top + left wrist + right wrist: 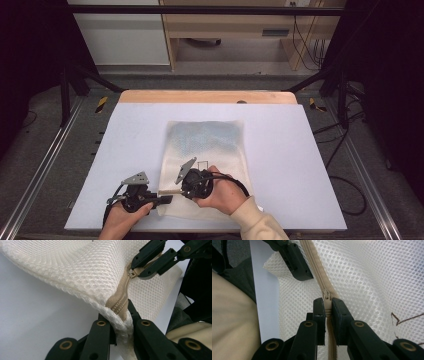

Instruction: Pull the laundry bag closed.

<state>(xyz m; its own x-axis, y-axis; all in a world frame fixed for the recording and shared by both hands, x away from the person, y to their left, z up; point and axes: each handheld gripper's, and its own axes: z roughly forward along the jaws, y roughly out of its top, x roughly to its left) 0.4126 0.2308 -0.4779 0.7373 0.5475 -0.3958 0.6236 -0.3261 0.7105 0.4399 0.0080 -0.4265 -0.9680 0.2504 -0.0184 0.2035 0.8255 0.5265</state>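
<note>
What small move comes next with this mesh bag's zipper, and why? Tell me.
Probably draw the right gripper along the beige zipper, away from the left gripper. Its jaws are shut on the zipper pull, and the left gripper pinches the mesh bag at the zipper's end, anchoring it.

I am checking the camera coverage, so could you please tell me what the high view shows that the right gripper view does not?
High view: the whole white mesh bag flat on the pale table, bluish contents inside, both hands, wooden furniture beyond.

Right gripper view: the right tool shut on the beige zipper pull, the zipper teeth, and a brown stitched mark on the mesh.

Both: the mesh bag, and the left tool shut on the bag's near edge.
</note>
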